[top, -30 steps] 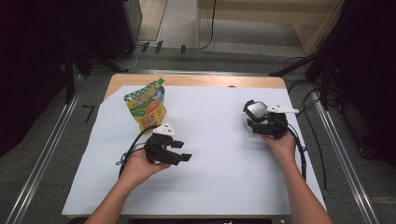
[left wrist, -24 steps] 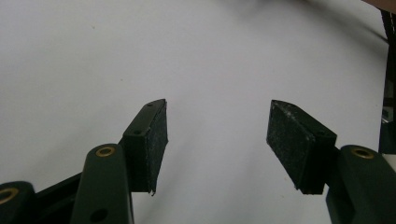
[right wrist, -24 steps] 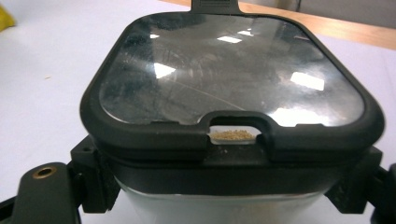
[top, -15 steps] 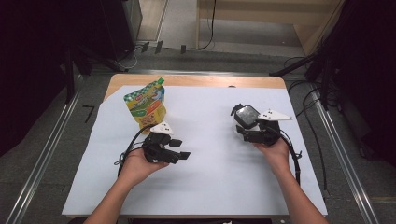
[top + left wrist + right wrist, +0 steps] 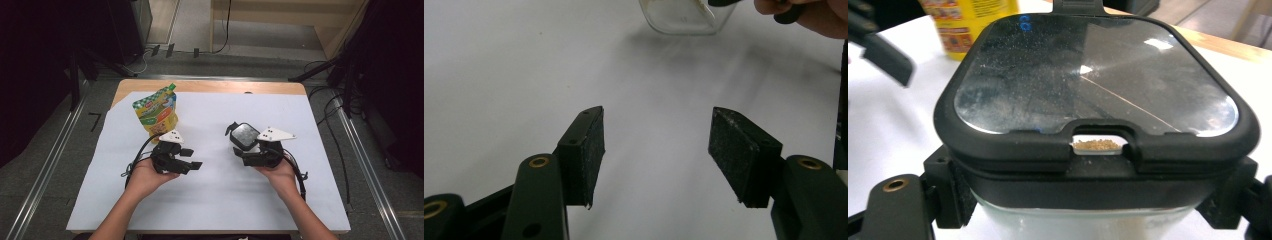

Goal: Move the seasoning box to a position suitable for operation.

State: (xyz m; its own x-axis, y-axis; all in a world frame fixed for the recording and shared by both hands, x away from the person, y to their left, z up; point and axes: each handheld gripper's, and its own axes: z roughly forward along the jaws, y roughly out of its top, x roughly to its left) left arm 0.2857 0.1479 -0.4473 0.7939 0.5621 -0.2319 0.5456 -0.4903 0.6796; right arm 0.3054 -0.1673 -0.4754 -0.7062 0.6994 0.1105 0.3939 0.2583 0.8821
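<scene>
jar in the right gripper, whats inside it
Through the small opening in the black lid of the jar, a bit of tan granular stuff shows. The right gripper clamps the jar's sides. How full it is cannot be told: lid and rim cover the rest.

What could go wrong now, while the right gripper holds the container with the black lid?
1. The right gripper clamps the container just under its black lid; the clear walls look smooth, so it might slip.
2. A small opening in the lid shows brownish grains, which could spill if the container tilts.
3. The left gripper rests open beside the standing pouch; a careless move might knock it over.
</scene>
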